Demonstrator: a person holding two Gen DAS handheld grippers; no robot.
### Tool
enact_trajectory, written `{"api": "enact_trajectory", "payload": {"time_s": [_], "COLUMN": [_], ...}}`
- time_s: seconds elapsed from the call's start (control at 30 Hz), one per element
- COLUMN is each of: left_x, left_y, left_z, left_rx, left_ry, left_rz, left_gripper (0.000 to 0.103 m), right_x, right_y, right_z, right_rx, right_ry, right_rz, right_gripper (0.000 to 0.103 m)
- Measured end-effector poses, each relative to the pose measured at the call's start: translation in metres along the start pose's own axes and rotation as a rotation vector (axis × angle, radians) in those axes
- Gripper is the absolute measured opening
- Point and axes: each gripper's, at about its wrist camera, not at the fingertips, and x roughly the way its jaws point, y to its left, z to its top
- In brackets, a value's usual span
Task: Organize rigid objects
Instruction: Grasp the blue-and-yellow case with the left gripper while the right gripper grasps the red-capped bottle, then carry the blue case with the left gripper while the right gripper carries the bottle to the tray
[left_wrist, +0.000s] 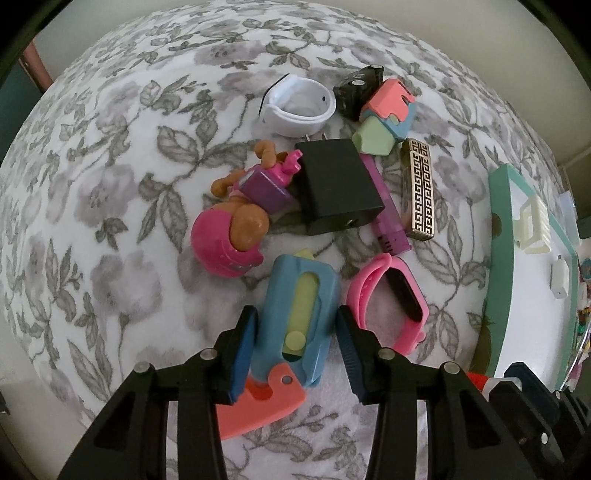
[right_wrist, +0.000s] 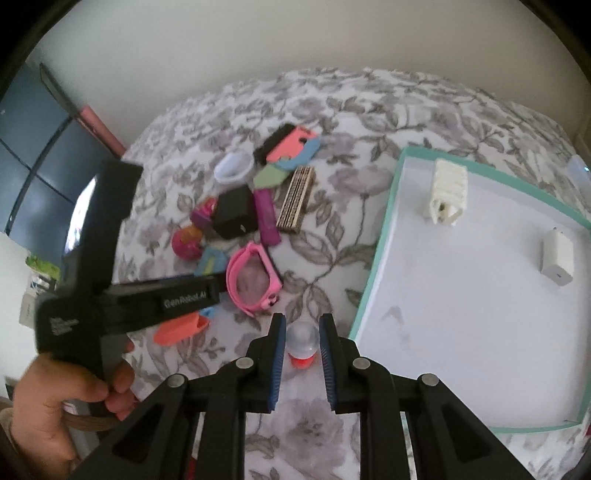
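A blue toy with a pale green slider (left_wrist: 299, 295) and a coral tail piece (left_wrist: 258, 410) lies on the floral cloth. My left gripper (left_wrist: 295, 315) points down over it, both pads pressed on its blue sides. My right gripper (right_wrist: 303, 325) is shut on a small item with a clear domed cap and a red-orange base (right_wrist: 302, 341), just left of the tray's near corner. The teal-rimmed white tray (right_wrist: 373, 254) holds a cream ribbed clip (right_wrist: 448, 192) and a white charger (right_wrist: 557, 258). In the right wrist view the left gripper's black body (right_wrist: 159, 299) hides most of the blue toy.
A pile lies beyond the toy: a black charger (left_wrist: 332, 184), pink watch band (left_wrist: 388, 295), purple lighter (left_wrist: 388, 218), gold patterned lighter (left_wrist: 419, 192), white band (left_wrist: 299, 103), pink dog figure (left_wrist: 236, 229) and pastel block toy (left_wrist: 388, 107). A hand (right_wrist: 55, 398) grips the left tool.
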Motion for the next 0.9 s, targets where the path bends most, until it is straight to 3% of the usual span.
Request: {"api": "enact_trajectory", "payload": {"time_s": [0.9], "left_x": [0.004], "left_y": [-0.006], "left_z": [0.001], "left_rx": [0.042], "left_ry": [0.006], "left_rz": [0.031], "left_gripper": [0.044], "right_x": [0.02], "right_y": [0.007], "right_z": [-0.002], "right_rx": [-0.002], "right_ry": [0.028], "right_rz": [-0.033], "right_gripper": [0.022]}}
